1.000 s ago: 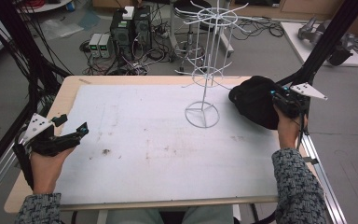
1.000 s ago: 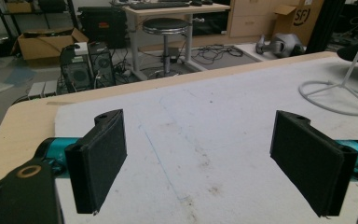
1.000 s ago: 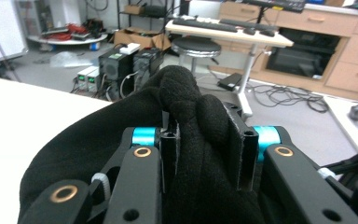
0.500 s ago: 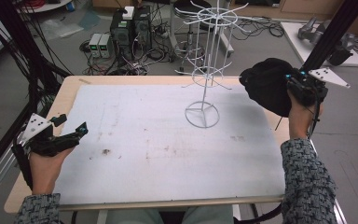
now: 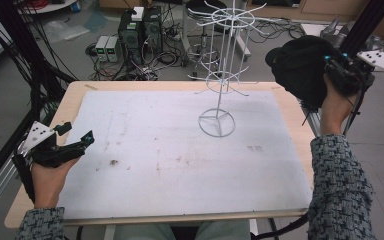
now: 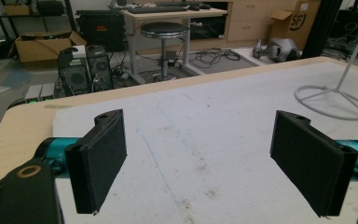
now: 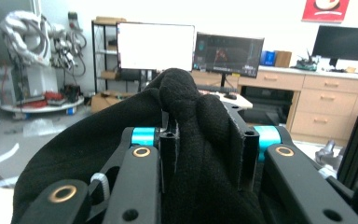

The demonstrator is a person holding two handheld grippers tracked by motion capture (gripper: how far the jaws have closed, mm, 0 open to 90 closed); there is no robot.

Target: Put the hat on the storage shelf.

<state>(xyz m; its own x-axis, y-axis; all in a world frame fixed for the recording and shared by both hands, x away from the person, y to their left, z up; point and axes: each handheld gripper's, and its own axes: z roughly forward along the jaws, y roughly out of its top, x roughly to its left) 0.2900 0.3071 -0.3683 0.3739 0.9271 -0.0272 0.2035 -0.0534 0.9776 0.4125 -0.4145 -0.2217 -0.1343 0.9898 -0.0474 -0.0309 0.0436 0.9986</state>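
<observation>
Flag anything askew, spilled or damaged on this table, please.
Nothing serious. The white mat carries a few small brown stains near its middle. The wire rack stands upright, and the right tongs hold a black knitted cloth off the table.

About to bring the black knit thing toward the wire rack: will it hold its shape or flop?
Likely floppy: the black knit item bunches into folds between the right hand-held gripper's jaws and sags in the high view. It looks soft and probably light. The thin-wired white rack on its small ring base may tip if nudged.
</observation>
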